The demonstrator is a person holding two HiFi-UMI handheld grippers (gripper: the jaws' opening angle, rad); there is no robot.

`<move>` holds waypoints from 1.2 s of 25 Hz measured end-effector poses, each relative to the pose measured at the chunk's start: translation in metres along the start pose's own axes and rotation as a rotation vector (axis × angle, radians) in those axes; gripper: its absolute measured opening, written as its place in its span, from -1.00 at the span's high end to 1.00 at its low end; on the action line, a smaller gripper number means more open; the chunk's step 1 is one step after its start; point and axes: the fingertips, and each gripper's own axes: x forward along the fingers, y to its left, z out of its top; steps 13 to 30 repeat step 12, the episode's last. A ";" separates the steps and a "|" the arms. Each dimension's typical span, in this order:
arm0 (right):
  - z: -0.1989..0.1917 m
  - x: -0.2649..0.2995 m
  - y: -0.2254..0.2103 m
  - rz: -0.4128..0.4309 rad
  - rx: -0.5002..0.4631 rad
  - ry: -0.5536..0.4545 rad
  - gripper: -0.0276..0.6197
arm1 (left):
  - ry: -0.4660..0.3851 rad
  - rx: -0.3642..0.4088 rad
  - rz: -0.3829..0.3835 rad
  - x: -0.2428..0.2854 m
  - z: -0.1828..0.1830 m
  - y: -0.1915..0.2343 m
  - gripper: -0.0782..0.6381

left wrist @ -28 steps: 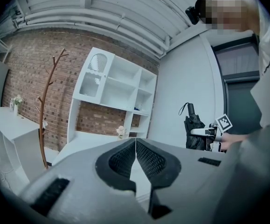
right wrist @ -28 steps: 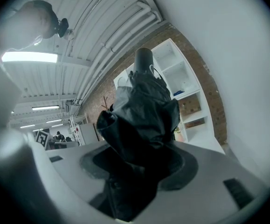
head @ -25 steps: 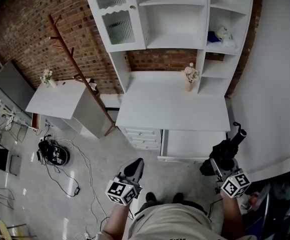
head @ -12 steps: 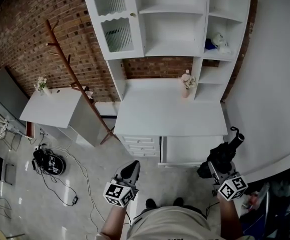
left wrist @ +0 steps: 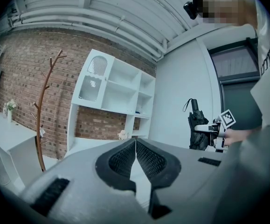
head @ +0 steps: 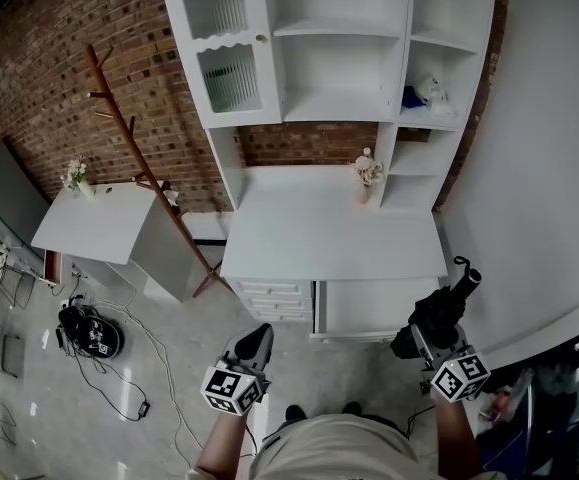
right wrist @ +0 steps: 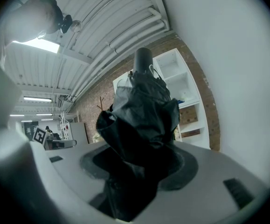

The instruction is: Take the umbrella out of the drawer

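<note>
Pinching, right gripper (head: 421,336): jaws spread wide round the folded black umbrella (head: 441,308), clamped on its bundled middle.
Left gripper (head: 255,338): jaws pressed together, nothing between them.
Umbrella's place: out of the drawer (head: 374,308), off its front right corner, near the wall (head: 539,218).
Left gripper view only: umbrella upright, strap loop on top.
Head view only: drawer seemingly pulled out under the counter's (head: 329,238) front edge.
Room: open floor (head: 204,338) to the left.
</note>
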 end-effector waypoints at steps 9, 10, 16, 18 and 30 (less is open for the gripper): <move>0.007 -0.001 -0.003 -0.010 -0.009 -0.004 0.16 | -0.011 0.013 -0.009 0.003 0.004 0.000 0.71; 0.007 -0.001 -0.002 -0.011 -0.009 -0.005 0.16 | -0.012 0.013 -0.008 0.003 0.005 0.000 0.71; 0.009 -0.002 -0.002 -0.012 -0.010 -0.006 0.16 | -0.013 0.014 -0.007 0.003 0.008 0.000 0.71; 0.009 -0.002 -0.002 -0.012 -0.010 -0.006 0.16 | -0.013 0.014 -0.007 0.003 0.008 0.000 0.71; 0.009 -0.002 -0.002 -0.012 -0.010 -0.006 0.16 | -0.013 0.014 -0.007 0.003 0.008 0.000 0.71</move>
